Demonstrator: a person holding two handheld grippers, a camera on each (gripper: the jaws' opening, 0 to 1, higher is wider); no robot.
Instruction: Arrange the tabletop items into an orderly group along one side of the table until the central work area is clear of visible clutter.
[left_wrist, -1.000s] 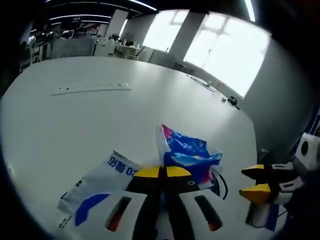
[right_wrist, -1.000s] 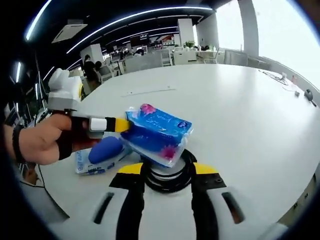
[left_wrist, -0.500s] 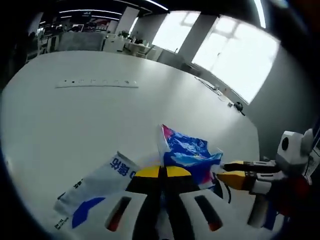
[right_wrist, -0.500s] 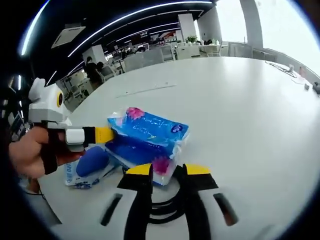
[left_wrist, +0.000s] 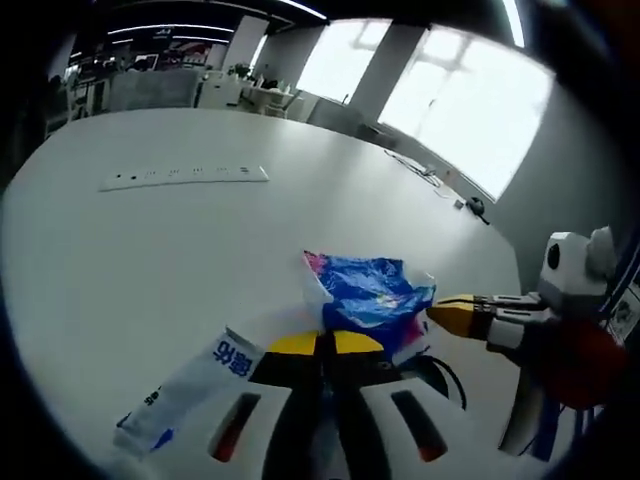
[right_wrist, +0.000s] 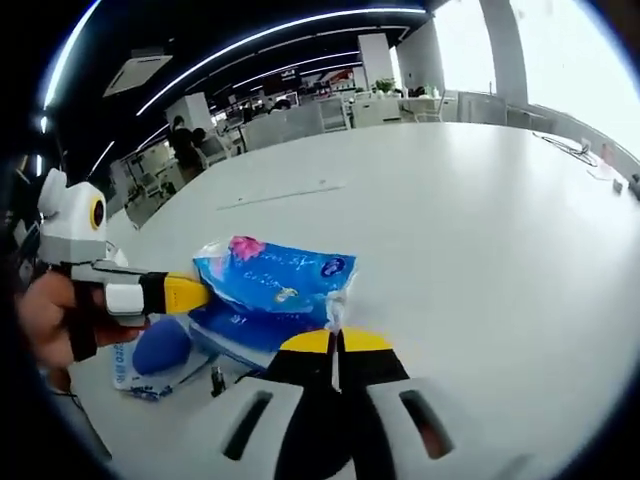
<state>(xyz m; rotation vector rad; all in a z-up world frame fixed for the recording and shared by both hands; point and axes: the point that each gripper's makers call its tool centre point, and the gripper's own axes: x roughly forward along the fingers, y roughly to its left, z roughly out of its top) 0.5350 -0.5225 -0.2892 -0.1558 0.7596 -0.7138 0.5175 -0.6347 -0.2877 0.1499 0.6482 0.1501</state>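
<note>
Change: the right gripper (right_wrist: 335, 343), parted a second ago, is now clenched on the right edge of the blue crinkly plastic tissue pack (right_wrist: 272, 282) with pink flowers; the black cable coil once between its jaws is gone from there.
Left gripper (left_wrist: 325, 345): clenched on the pack's near edge, low centre of the left gripper view.
Doing it well: I judge both hands should lift together, level, towards one table edge, lest the wrapper tear.
Views: the left gripper view shows a white flat pouch (left_wrist: 195, 385) with blue lettering, lower left, and a black cable (left_wrist: 440, 372); the right gripper view shows a hand (right_wrist: 45, 325), left.

1 blue tissue pack (left_wrist: 368, 296), 1 white pouch (left_wrist: 190, 385)
</note>
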